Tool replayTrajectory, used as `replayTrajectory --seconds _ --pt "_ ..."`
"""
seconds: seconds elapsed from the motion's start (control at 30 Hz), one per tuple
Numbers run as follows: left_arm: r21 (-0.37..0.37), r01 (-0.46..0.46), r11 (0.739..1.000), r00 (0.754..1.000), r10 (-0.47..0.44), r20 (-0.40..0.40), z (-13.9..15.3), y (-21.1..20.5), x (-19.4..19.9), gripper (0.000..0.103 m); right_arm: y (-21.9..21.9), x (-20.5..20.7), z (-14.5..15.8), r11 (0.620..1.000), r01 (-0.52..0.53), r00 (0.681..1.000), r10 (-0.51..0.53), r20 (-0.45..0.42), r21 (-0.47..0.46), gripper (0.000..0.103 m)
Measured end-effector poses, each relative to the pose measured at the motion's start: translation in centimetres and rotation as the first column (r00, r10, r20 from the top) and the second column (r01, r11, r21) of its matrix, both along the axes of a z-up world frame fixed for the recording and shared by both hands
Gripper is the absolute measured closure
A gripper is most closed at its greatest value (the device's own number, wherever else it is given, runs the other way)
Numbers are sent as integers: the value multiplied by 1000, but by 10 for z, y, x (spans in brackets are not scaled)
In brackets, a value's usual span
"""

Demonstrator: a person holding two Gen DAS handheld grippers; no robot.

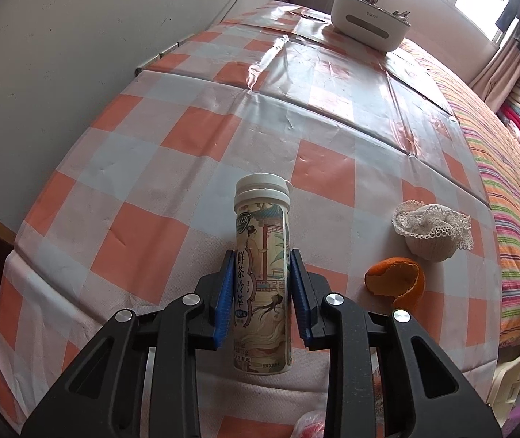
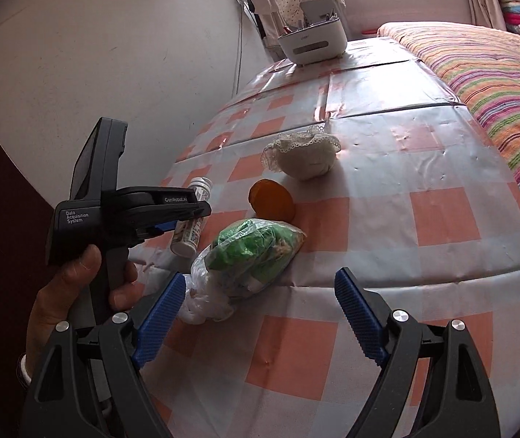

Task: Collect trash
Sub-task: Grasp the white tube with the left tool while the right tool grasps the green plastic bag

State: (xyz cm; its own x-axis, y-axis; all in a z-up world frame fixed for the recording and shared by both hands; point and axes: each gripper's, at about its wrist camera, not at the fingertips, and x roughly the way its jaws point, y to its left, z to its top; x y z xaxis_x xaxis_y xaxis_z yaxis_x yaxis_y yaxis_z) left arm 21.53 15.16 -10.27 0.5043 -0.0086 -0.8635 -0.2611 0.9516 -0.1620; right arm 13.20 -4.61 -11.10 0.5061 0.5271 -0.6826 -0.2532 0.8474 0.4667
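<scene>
The tea bottle lies on its side on the checked tablecloth, cap pointing away, near the table's front edge. The left gripper has its blue pads against both sides of the bottle's lower half, so it is clamped on it, though whether the squeeze is firm enough to lift is hard to judge from here. To do this well, the grip should sit nearer the bottle's middle, and the lift should go straight up, so the smooth label does not slide out.

Just beside the bottle lie an orange peel and a lace-edged cloth bundle. A plastic bag of green scraps rests close to the front edge. The right gripper hangs over that bag with its fingers spread wide, holding nothing. A white bin stands at the far end of the table.
</scene>
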Motion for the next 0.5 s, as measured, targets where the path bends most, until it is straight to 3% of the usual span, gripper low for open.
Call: replayTrajectory --seconds 0.17,0.33,0.4,0.43,0.5 --pt "-8 -8 1000 999 9 41 11 7 -11 75 12 20 -13 999 16 997 -14 -71 38 22" --pt "-13 8 1000 998 -7 68 19 6 -20 75 25 29 -16 999 11 999 -12 -51 -32 22" --pt "-19 18 1000 997 -16 74 21 5 -25 75 28 29 -17 999 -5 999 3 -40 -47 29" --pt "-18 19 1000 997 -18 77 22 5 -27 75 29 29 -19 999 -14 999 12 -44 -48 42" --pt "-14 24 1000 997 -23 80 22 4 -29 75 27 27 -19 998 -15 1000 14 -26 -56 48"
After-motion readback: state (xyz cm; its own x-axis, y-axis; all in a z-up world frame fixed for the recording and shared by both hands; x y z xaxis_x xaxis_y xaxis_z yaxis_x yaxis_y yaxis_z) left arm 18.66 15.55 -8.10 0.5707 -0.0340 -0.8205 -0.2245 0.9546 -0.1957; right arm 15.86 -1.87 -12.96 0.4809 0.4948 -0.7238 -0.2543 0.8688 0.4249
